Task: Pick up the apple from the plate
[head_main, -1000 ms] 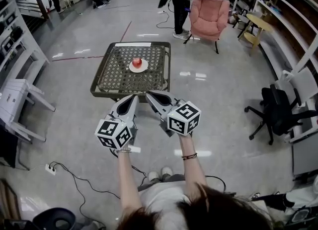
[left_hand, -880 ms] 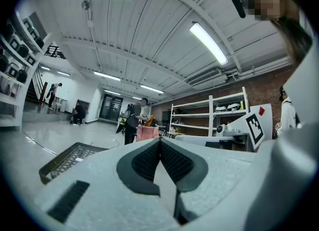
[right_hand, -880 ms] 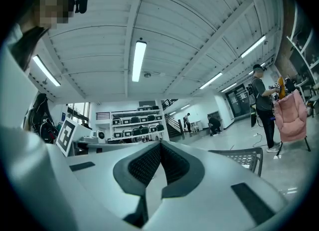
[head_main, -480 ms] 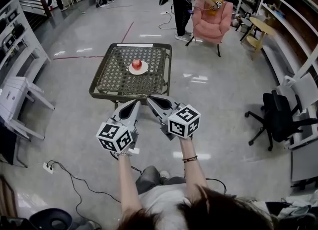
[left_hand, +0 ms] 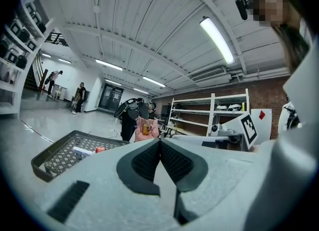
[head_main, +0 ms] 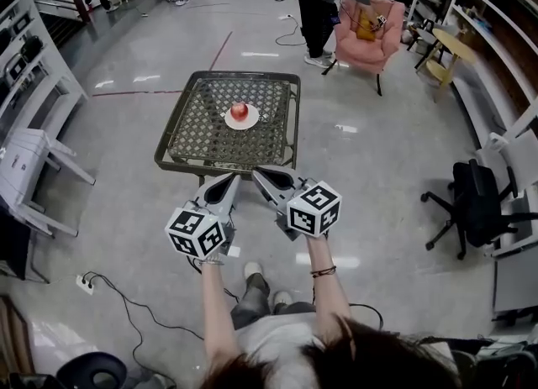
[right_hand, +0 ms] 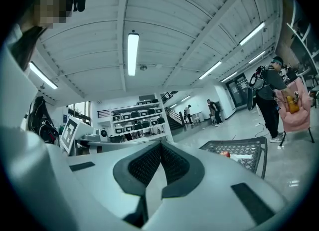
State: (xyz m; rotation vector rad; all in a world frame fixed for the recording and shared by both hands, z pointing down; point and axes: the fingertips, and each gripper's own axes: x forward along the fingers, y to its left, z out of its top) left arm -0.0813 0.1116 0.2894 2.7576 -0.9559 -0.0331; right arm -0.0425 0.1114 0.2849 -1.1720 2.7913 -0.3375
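The apple (head_main: 239, 110) sits on a white plate (head_main: 250, 122), a little beyond the middle of the mesh worktop (head_main: 197, 131) and toward its right side, and nothing touches it. You hold both tools over the floor (head_main: 378, 152) on the near side of the worktop, just before its near edge and well apart from the plate. Your left hand-held gripper (head_main: 225, 181) has its jaws pressed together with nothing between them; in the left gripper view the two dark pads meet in one line. Your right hand-held gripper (head_main: 266, 176) is the same, with the pads closed on each other and empty. Both point about level toward the worktop, side by side and near each other. The left one is before the middle of the worktop's near edge, the right one nearer to its near right corner. Beyond the far right corner of the worktop a person (head_main: 319, 1) stands beside a pink armchair (head_main: 363, 30).
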